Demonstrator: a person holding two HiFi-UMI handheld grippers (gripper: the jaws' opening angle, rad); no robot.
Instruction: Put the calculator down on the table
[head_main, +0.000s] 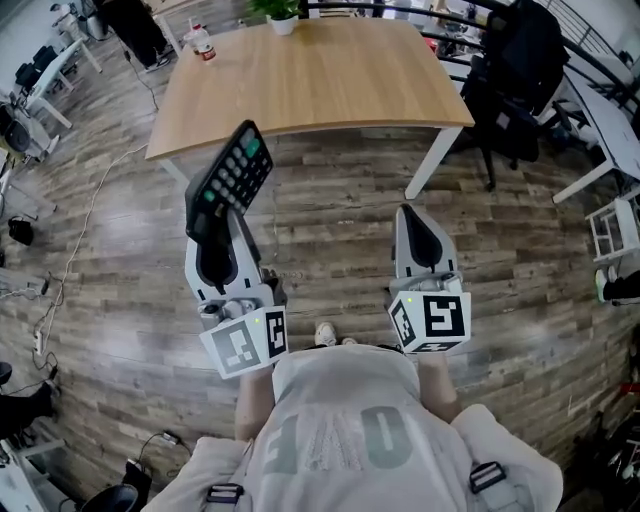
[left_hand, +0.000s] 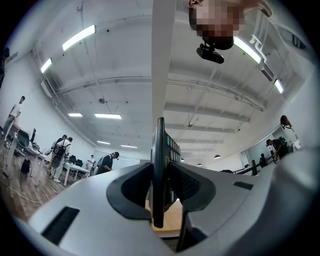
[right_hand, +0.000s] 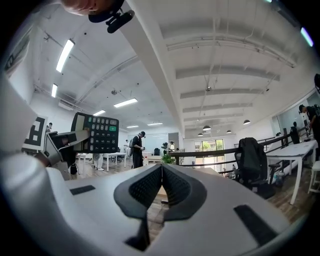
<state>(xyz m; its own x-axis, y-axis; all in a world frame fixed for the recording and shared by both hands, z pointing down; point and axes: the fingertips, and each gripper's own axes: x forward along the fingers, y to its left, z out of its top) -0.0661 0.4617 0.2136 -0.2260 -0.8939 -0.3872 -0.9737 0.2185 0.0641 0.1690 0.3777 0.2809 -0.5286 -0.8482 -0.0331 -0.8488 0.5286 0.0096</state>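
Standing short of the table's (head_main: 320, 80) near edge, the person holds the calculator (head_main: 232, 175) up over the floor, the left gripper (head_main: 222, 225) clamped on its lower end. The right gripper (head_main: 412, 215) is closed, empty. The whole put-down remains.

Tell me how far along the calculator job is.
Done: the calculator is picked up. In hand: the left gripper is clamped on its lower end and holds it up in the air, with the table ahead. The right gripper is shut and empty. Left: bring the calculator over the bare tabletop, lay it down and open the jaws.
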